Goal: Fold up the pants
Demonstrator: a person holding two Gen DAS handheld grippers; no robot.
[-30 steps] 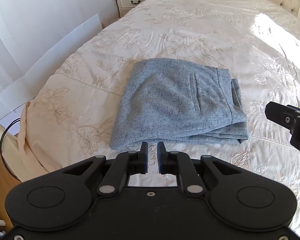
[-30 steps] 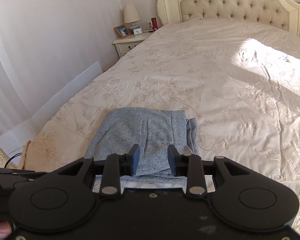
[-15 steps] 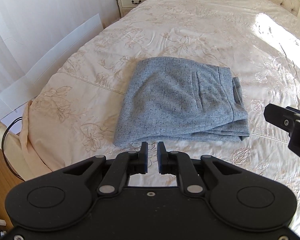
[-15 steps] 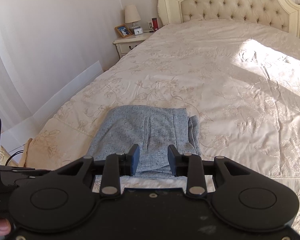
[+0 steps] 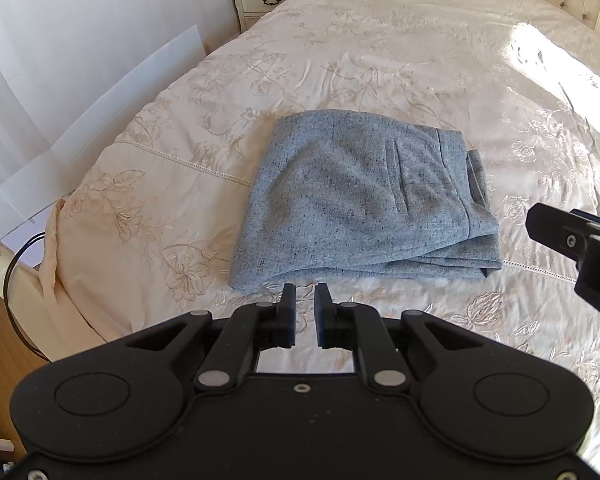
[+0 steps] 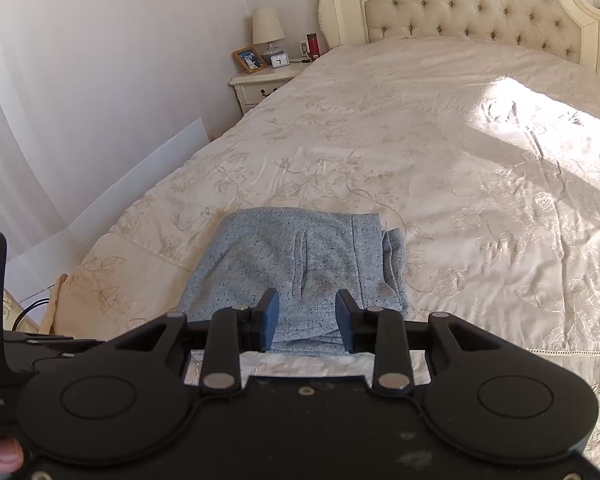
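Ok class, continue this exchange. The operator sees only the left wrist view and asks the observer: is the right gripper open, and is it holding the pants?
Observer: The right gripper is open; its fingers stand well apart with nothing between them, and the folded pants lie free on the bed.
Operator: What else is on the nightstand?
Observer: A lamp with a pale shade stands at its back.
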